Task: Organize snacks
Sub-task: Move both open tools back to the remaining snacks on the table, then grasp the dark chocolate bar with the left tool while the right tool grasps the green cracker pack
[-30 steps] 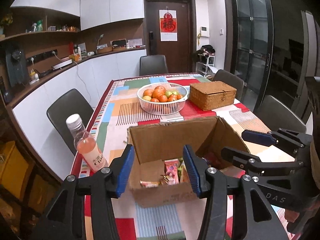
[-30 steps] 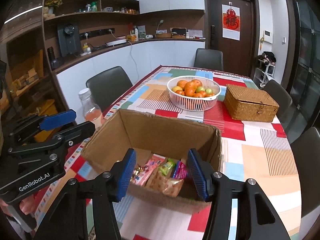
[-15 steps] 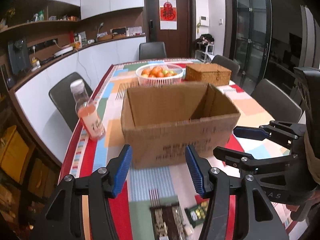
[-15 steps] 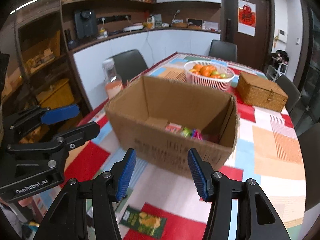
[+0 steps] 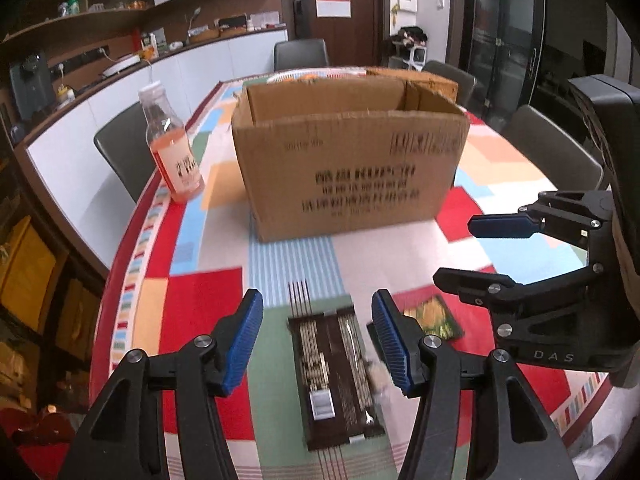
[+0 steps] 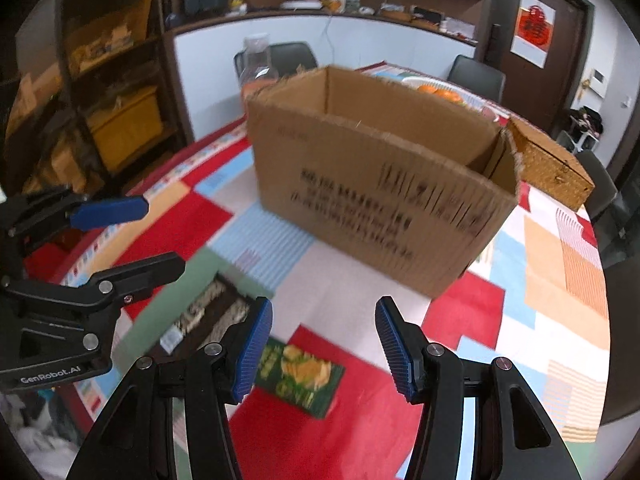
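Note:
An open cardboard box (image 5: 348, 164) (image 6: 380, 196) stands mid-table; its inside is hidden from here. A long dark brown snack pack (image 5: 334, 376) (image 6: 208, 316) lies on the tablecloth in front of it. A green snack packet (image 5: 432, 322) (image 6: 300, 376) lies to its right. My left gripper (image 5: 318, 340) is open and empty, low over the brown pack. My right gripper (image 6: 324, 344) is open and empty, low over the green packet. Each gripper shows in the other's view, the right (image 5: 492, 252) and the left (image 6: 128, 232).
A bottle of pink drink (image 5: 170, 148) stands left of the box. A woven lidded basket (image 6: 548, 164) and a white fruit basket (image 6: 440, 92) sit behind the box. Chairs ring the table; the table's near edge (image 5: 580, 392) is close.
Both grippers have pulled back from above the box and dropped low toward the near table edge. The box's inside went out of sight and the two snack packs came into view.

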The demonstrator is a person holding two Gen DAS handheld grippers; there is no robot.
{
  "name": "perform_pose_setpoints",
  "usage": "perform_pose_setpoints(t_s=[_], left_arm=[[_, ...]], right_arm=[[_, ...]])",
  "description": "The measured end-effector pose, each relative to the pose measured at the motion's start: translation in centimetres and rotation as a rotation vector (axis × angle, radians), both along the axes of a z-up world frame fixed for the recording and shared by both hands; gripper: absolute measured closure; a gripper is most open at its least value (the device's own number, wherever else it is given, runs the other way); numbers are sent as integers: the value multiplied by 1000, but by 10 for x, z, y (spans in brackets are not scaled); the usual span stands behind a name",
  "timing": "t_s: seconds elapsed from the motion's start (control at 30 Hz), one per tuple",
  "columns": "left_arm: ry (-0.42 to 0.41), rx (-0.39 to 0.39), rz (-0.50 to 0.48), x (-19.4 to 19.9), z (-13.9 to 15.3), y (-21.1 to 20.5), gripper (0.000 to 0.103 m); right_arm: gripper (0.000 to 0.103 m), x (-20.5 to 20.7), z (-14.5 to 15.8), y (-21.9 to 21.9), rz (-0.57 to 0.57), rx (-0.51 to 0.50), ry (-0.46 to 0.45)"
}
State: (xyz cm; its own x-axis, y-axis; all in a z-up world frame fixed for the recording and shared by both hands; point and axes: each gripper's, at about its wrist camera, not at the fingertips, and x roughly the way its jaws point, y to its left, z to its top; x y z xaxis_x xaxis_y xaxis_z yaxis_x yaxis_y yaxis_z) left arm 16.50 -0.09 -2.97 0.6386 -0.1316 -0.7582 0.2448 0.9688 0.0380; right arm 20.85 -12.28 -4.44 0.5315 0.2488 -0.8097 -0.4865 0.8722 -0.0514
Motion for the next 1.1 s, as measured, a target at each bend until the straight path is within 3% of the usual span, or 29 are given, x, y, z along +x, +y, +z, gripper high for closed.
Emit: perform_pose_setpoints(t_s=[0.23, 0.57, 0.9, 1.1], left_arm=[[82, 8, 14, -11, -28, 4, 46], [177, 0, 30, -11, -57, 9, 43], [248, -6, 21, 1, -77, 7, 42], [265, -33, 27, 16, -81, 6, 41]], right_arm=[[48, -13, -27, 9, 82, -91, 80], [35, -21, -60, 24, 197, -185, 151], [35, -12, -81, 30, 219, -254, 149], [35, 8, -86, 27, 189, -206, 164]])
